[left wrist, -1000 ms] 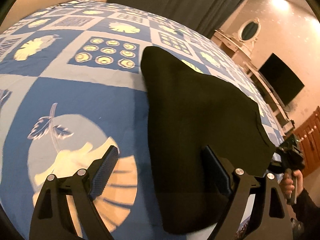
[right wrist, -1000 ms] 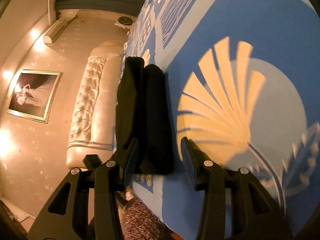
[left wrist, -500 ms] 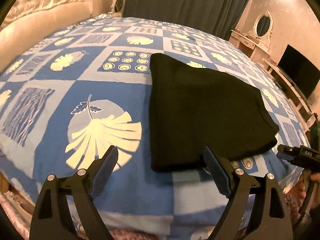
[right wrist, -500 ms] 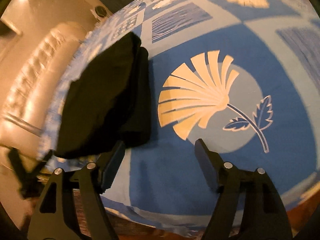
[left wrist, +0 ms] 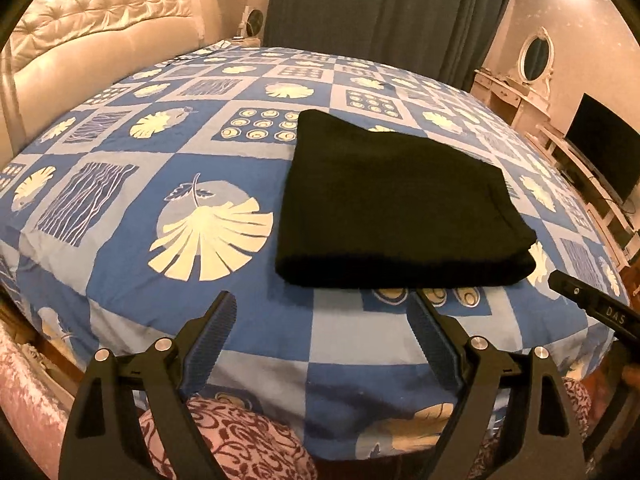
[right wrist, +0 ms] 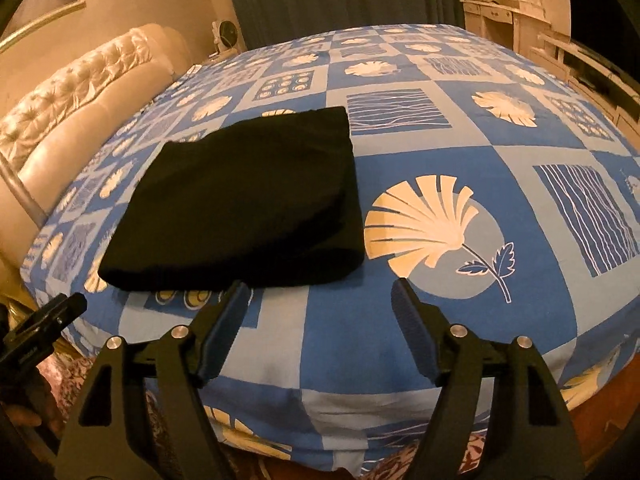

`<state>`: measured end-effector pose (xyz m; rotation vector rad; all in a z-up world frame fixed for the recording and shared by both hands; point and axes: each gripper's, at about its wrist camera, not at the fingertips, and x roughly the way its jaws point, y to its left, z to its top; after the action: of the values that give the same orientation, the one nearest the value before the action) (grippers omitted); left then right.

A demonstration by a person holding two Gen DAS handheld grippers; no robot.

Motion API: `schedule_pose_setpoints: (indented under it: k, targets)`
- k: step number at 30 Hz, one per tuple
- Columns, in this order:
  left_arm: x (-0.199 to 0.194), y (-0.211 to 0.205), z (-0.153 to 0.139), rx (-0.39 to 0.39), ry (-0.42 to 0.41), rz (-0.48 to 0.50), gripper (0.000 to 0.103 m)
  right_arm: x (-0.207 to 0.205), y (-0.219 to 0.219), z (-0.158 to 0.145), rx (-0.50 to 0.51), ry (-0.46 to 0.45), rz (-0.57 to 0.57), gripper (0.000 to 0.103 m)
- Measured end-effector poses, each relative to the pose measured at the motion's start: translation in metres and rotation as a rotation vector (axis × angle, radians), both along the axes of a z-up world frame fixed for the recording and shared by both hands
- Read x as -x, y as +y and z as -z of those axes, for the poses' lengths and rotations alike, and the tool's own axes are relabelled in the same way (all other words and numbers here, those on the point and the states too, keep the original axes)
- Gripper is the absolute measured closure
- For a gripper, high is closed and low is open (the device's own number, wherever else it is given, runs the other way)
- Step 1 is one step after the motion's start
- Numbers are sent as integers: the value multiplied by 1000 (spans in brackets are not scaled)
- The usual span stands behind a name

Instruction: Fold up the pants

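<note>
The black pants (left wrist: 392, 208) lie folded into a thick rectangle on the blue patterned bed cover (left wrist: 132, 240), close to its near edge. In the right wrist view the folded pants (right wrist: 248, 200) sit left of centre. My left gripper (left wrist: 322, 304) hangs open above the bed's edge, just short of the fold, with nothing between its fingers. My right gripper (right wrist: 320, 288) is open too and holds nothing; its left fingertip (right wrist: 236, 300) stands just in front of the pants' near edge. Each gripper shows in the other's view as a dark tip at the frame's side.
A cream tufted headboard (left wrist: 100, 40) bounds the bed on the left. Dark curtains (left wrist: 380, 8) hang behind it. A dresser with an oval mirror (left wrist: 534, 54) and a TV (left wrist: 600, 148) stand along the right wall. A patterned rug (left wrist: 240, 444) lies below the bed's edge.
Both grippers have drawn back and up from the pants. The right gripper has let go of the fold, opened and rolled level. The pants now lie free on the bed.
</note>
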<state>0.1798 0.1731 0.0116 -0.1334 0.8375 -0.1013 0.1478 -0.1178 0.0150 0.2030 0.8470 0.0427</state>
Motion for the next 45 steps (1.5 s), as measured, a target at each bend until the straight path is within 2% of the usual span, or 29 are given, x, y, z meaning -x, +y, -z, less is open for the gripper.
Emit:
schedule_pose_setpoints:
  k: [7,25,45]
  targets:
    - [-2,-5,7,-48,-2,3,17,-5,5,5,11,11,-11,29]
    - [-7,-7,11,-5,25,-18,17,-11,11,14,13,34,-32,28]
    - [-6,-11,11,-23,24,-9,17,-15,9,19,10,51,-36,28]
